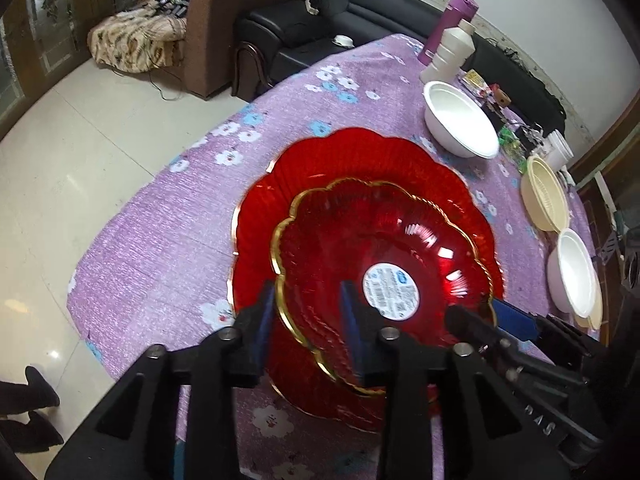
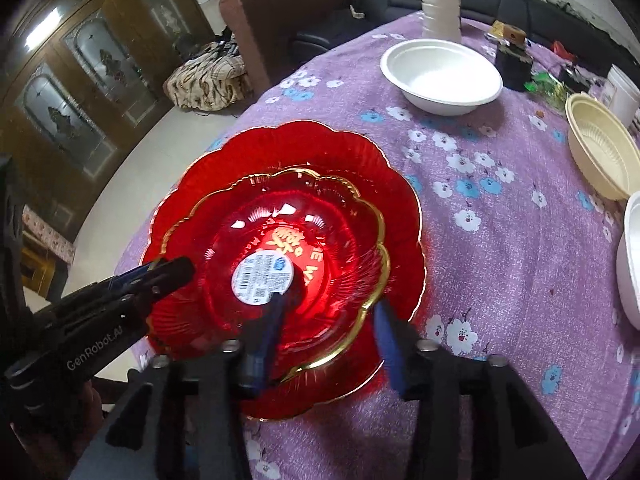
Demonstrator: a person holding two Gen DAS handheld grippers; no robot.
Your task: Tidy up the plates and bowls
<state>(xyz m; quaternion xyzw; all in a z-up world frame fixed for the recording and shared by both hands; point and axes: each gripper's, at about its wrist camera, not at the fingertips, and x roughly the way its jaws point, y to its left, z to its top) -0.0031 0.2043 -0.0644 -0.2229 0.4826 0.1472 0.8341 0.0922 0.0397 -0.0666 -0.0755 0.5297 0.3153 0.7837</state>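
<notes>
A small red glass bowl [image 1: 384, 240] [image 2: 320, 216] with a gold scalloped rim and a round white sticker inside sits nested on a larger red scalloped plate [image 1: 352, 156] [image 2: 288, 144] on the purple flowered tablecloth. My left gripper [image 1: 310, 312] straddles the bowl's near-left rim, one finger outside and one inside, and its pads stand clear of the glass. My right gripper [image 2: 332, 328] straddles the opposite near rim the same way, open. Each gripper also shows in the other wrist view: the right gripper [image 1: 476, 312] and the left gripper [image 2: 176, 272].
A white foam bowl [image 1: 460, 120] [image 2: 440, 76] stands farther back. A cream bowl [image 1: 546, 196] [image 2: 600, 152] and another white bowl [image 1: 572, 272] [image 2: 630, 272] sit at the right. A white bottle [image 1: 448, 52], a purple flask [image 1: 456, 20] and small clutter line the far edge. The table edge drops to floor on the left.
</notes>
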